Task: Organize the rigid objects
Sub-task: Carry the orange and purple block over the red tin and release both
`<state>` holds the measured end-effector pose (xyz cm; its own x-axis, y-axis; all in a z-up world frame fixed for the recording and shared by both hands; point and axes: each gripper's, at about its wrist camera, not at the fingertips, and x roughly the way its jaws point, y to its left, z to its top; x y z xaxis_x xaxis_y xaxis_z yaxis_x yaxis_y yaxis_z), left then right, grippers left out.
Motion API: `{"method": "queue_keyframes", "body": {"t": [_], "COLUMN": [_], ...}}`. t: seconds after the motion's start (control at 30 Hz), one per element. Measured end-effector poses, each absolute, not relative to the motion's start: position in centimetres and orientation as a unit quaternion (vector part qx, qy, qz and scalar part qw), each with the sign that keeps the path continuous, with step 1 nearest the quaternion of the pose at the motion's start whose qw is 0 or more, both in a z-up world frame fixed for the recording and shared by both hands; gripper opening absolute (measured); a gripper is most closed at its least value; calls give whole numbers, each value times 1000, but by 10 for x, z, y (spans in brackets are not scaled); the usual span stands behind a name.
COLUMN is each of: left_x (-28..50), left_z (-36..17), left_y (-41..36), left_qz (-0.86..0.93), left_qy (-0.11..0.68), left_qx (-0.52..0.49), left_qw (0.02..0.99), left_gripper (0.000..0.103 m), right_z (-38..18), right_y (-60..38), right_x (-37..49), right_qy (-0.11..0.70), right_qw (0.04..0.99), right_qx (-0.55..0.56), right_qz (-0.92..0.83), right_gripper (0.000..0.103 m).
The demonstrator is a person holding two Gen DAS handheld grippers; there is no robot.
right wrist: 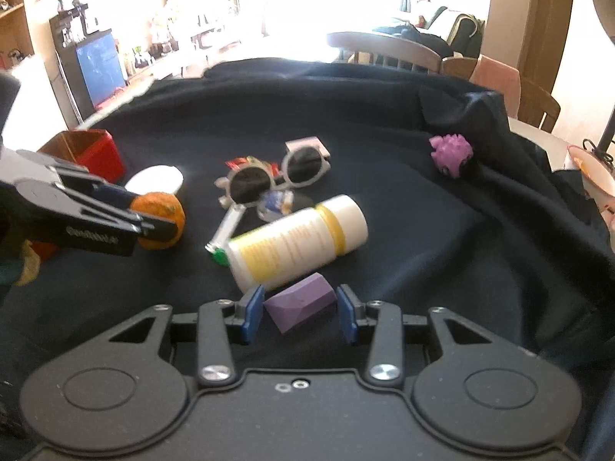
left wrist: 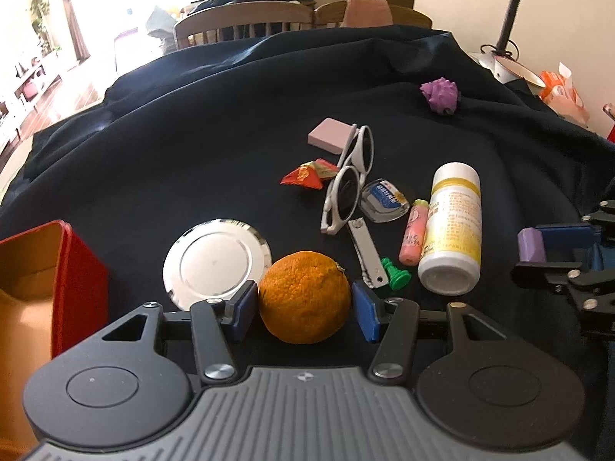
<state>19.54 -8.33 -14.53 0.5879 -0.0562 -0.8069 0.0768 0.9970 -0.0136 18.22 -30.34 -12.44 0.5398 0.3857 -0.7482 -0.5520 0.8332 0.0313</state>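
Note:
An orange (left wrist: 303, 288) sits on the dark cloth between the blue pads of my left gripper (left wrist: 303, 307), and both pads press on its sides. The right wrist view shows the same grip, with the orange (right wrist: 169, 207) at the left. My right gripper (right wrist: 300, 311) is shut on a small purple block (right wrist: 300, 303) and holds it a little above the cloth, just in front of a lying white bottle (right wrist: 296, 246). In the left wrist view this right gripper (left wrist: 538, 247) and its purple block (left wrist: 530, 246) are at the right edge.
A red box (left wrist: 77, 269) stands open at the left, beside a silver plate (left wrist: 215, 261). White sunglasses (left wrist: 349, 180), a pink flat block (left wrist: 332, 134), a nail clipper (left wrist: 367, 253), a pink tube (left wrist: 413, 236) and a green piece (left wrist: 396, 274) lie mid-cloth. A purple spiky toy (left wrist: 440, 94) lies farther back.

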Motion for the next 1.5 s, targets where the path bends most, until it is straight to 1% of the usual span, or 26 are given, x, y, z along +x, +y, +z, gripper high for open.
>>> {"method": "queue_keyframes", "body": {"t": [0.3, 0.5, 0.77, 1.1, 1.37, 1.5], "left_x": [174, 152, 126, 112, 112, 118], "left_z": [-122, -97, -79, -69, -75, -80], "left_y": [-60, -35, 7, 76, 132, 153], "left_qz": [-4, 22, 58, 76, 81, 77], "left_qy": [446, 429, 412, 398, 408, 414], "left_qx": [-25, -56, -89, -93, -105, -91], "left_qw": [894, 901, 905, 909, 903, 903], "left_gripper": [53, 53, 53, 53, 53, 53], "right_z": [-95, -82, -66, -56, -61, -64], "right_y": [-281, -255, -218, -146, -87, -59], "right_x": [163, 154, 143, 121, 116, 119], "right_qy": [373, 358, 339, 328, 341, 342], "right_qw": [872, 865, 862, 856, 854, 853], "right_qx": [-96, -104, -122, -143, -132, -135], "right_qz": [302, 335, 357, 373, 371, 371], "right_gripper": [40, 40, 40, 40, 40, 40]}}
